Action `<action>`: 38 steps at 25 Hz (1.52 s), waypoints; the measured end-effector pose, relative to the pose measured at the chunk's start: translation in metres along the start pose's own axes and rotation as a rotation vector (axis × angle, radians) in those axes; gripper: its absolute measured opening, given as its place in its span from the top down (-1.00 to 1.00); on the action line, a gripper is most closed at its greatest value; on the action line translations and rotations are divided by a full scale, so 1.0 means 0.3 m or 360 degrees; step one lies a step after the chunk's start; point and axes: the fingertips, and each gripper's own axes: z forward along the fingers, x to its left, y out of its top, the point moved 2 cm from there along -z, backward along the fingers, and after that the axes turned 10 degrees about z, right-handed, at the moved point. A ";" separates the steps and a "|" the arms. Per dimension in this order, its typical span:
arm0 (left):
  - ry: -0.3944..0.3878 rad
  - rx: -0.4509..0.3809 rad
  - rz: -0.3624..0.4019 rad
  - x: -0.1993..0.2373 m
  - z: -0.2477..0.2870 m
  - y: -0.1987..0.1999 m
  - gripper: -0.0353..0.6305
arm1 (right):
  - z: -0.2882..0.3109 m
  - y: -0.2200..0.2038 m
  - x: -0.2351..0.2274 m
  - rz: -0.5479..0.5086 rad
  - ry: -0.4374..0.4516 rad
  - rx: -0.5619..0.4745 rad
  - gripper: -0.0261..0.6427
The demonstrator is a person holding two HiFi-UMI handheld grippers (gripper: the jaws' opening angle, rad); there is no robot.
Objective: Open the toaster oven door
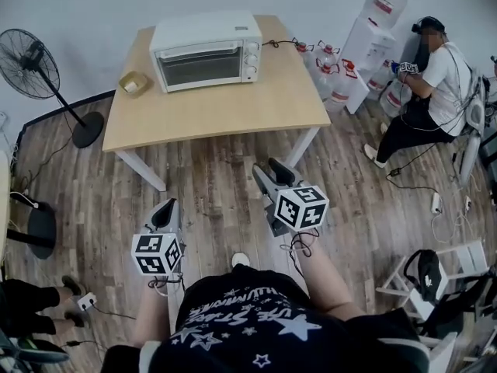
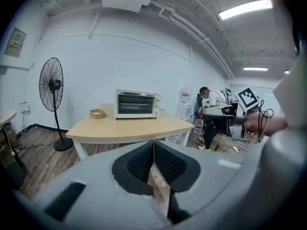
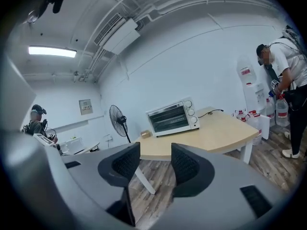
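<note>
A white toaster oven stands at the back of a light wooden table, its glass door closed. It also shows in the left gripper view as the toaster oven and in the right gripper view as the toaster oven, still far ahead. Both grippers hang over the wooden floor, short of the table's near edge. My left gripper has its black pads pressed together with nothing between them, as the left gripper shows. My right gripper stands open, and the gap of the right gripper is empty.
A small tan bowl sits left of the oven. A standing fan is at the left. Water bottles and a dispenser stand at the right of the table, beside a seated person. Cables lie on the floor.
</note>
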 end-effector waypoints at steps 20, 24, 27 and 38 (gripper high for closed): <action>0.0037 0.0043 -0.0014 0.156 0.242 0.069 0.83 | 0.260 0.084 -0.130 0.0083 -0.0011 0.0069 0.26; 0.0025 0.0024 -0.0010 0.236 0.343 0.113 0.83 | 0.364 0.131 -0.152 0.0088 -0.0027 0.0058 0.25; 0.0020 0.0004 -0.0002 0.317 0.437 0.162 0.82 | 0.469 0.187 -0.173 0.0082 -0.0046 0.0048 0.25; -0.0030 -0.0047 0.0026 0.637 0.792 0.367 0.82 | 0.889 0.406 -0.232 0.0092 -0.0106 -0.0019 0.25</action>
